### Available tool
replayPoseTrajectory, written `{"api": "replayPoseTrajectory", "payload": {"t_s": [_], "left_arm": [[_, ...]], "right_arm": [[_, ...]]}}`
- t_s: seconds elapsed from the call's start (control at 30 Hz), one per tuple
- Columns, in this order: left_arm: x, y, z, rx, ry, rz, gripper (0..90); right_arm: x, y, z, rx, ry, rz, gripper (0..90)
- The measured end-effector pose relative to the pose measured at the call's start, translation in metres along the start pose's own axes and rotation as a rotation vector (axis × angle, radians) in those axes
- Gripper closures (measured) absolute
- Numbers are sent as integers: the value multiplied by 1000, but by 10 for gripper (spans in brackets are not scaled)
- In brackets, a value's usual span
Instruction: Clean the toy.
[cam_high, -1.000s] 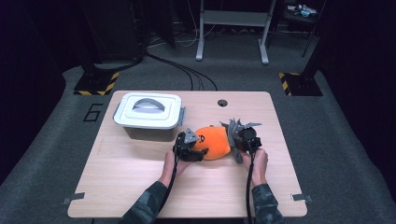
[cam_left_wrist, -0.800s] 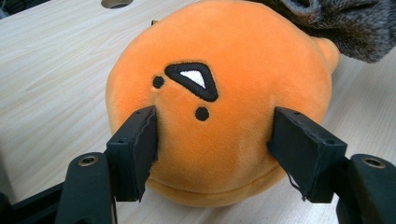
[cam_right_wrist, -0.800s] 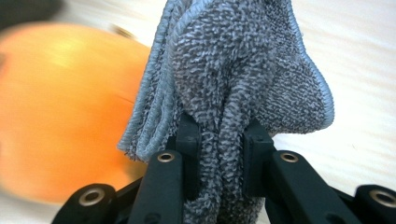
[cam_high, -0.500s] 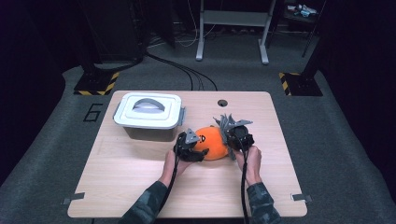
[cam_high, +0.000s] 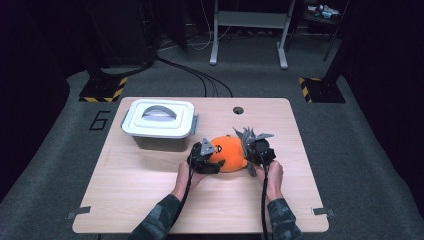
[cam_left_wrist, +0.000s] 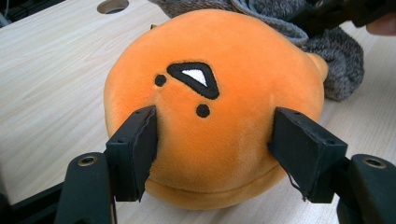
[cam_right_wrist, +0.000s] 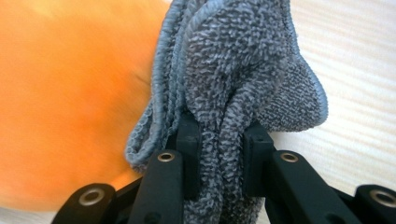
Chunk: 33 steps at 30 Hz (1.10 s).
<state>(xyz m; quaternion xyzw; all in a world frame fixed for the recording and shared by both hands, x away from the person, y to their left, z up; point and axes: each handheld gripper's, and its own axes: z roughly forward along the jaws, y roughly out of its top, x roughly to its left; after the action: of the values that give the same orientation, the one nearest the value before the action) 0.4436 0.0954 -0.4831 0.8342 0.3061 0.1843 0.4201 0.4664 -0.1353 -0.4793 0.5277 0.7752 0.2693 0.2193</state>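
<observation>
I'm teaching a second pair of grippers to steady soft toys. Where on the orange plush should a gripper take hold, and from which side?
Grip the orange plush low across its rounded flanks, coming in level from the end facing the left gripper, whose pads already press there. The body is a smooth dome, so the wide sides probably give the firmest purchase. The far end is taken up by the grey cloth pinched in the right gripper.

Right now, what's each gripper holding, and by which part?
The left gripper clamps the orange plush across its lower sides. The right gripper is shut on a bunched fold of the grey cloth.
</observation>
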Motion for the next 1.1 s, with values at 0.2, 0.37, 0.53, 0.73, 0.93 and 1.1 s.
{"api": "replayPoseTrajectory", "payload": {"t_s": [0.2, 0.37, 0.53, 0.73, 0.93, 1.1], "left_arm": [[1, 0, 0, -13, 6, -5, 313], [4, 0, -3, -24, 0, -15, 272], [1, 3, -9, -43, 1, -10, 220], [0, 9, -24, -63, 15, -17, 161], [-2, 11, -45, -94, 25, -18, 134], [-3, 7, -55, -77, 19, -25, 121]], "right_arm": [[-4, -6, 5, 28, -6, 2, 733], [-7, -8, 1, 12, -14, 2, 728], [-11, -7, -8, -8, -18, 13, 724], [-18, -6, -26, -45, -32, 26, 721], [-30, -6, -45, -91, -42, 54, 720], [-43, -9, -49, -94, -59, 63, 717]]}}
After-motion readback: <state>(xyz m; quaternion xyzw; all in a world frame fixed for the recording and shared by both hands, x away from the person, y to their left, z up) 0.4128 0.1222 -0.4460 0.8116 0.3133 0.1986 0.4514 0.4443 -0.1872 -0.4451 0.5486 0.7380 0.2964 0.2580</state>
